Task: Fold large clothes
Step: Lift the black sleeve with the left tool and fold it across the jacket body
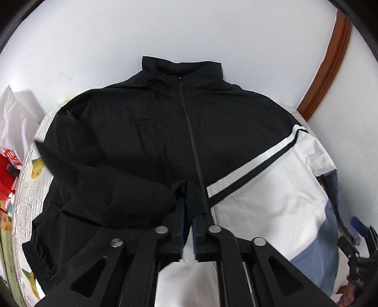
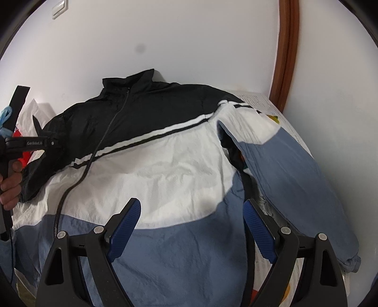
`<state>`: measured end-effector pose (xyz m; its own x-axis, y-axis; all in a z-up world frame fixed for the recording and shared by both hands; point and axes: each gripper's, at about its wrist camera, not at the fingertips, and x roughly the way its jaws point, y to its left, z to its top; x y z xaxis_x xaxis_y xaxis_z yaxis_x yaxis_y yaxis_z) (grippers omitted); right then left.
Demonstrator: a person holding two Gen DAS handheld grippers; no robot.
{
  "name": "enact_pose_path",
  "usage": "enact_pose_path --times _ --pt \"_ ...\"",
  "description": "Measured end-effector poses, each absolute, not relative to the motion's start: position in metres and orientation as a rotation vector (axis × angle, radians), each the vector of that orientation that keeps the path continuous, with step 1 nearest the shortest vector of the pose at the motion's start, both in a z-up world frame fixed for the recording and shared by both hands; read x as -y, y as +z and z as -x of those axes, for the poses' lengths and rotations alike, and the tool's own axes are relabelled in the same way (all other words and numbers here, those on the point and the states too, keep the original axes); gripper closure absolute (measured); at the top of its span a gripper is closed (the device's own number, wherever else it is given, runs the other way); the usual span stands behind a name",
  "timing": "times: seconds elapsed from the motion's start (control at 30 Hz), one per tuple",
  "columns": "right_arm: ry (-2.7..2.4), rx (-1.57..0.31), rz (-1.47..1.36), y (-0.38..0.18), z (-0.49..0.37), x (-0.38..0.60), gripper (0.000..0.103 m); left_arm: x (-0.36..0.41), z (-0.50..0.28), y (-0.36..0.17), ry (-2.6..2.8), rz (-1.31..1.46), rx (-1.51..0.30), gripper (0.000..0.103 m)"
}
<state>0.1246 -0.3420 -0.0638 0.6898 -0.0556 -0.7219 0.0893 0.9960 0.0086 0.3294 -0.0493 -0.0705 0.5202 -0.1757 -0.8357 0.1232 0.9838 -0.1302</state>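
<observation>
The jacket (image 2: 165,165) is lying zipped, face up, on the tabletop (image 1: 30,189). Thin, limp, slippery fabric: grip cuffs or hems. Left gripper (image 1: 187,226) is pinching the black cuff (image 1: 189,193); right gripper (image 2: 191,226) is hovering wide, empty.

A room in a home is suggested by a plain white wall (image 2: 165,35) with a light switch (image 2: 59,8), a brown wooden door frame (image 2: 287,59), and a table spread with printed paper (image 1: 28,189).
</observation>
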Motion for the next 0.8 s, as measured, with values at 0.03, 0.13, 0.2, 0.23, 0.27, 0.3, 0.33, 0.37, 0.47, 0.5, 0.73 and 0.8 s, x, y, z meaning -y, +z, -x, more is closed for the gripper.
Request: enact_pose_path --times 0.03,0.13,0.2,0.23,0.27,0.3,0.33,0.37,0.47,0.5,0.73,0.8 --pt "-0.076 -0.803 -0.041 -0.062 -0.126 0.339 0.016 0.047 -0.327 -0.070 -0.185 0.066 -1.012 0.092" --pt "-0.036 -0.794 -0.034 -0.053 -0.130 0.324 0.023 0.039 -0.317 -0.067 -0.210 0.099 -1.018 0.065" --pt "-0.016 -0.786 -0.034 -0.047 -0.133 0.313 0.024 0.032 -0.307 -0.063 -0.225 0.128 -1.002 0.035" --pt "-0.001 -0.780 -0.025 -0.043 -0.134 0.305 0.024 0.030 -0.302 -0.060 -0.222 0.126 -0.983 0.034" --pt "0.006 -0.777 -0.016 -0.041 -0.134 0.299 0.024 0.027 -0.298 -0.058 -0.221 0.120 -0.976 0.034" --pt "0.011 -0.772 -0.005 -0.038 -0.135 0.293 0.024 0.023 -0.292 -0.056 -0.227 0.121 -0.971 0.034" --pt "0.024 -0.762 0.012 -0.033 -0.136 0.283 0.024 0.019 -0.289 -0.054 -0.230 0.127 -0.968 0.034" --pt "0.035 -0.756 0.023 -0.031 -0.137 0.276 0.024 0.011 -0.283 -0.052 -0.230 0.138 -0.960 0.034" --pt "0.078 -0.746 0.049 -0.024 -0.146 0.251 0.024 -0.016 -0.271 -0.048 -0.181 0.145 -0.934 0.034" --pt "0.096 -0.743 0.056 -0.023 -0.150 0.244 0.024 -0.026 -0.267 -0.048 -0.153 0.145 -0.929 0.034" --pt "0.253 -0.765 0.098 -0.032 -0.208 0.172 0.024 -0.106 -0.245 -0.073 0.024 0.179 -0.940 0.033" --pt "0.311 -0.772 0.105 -0.036 -0.222 0.151 0.024 -0.124 -0.240 -0.085 0.046 0.193 -0.952 0.032"
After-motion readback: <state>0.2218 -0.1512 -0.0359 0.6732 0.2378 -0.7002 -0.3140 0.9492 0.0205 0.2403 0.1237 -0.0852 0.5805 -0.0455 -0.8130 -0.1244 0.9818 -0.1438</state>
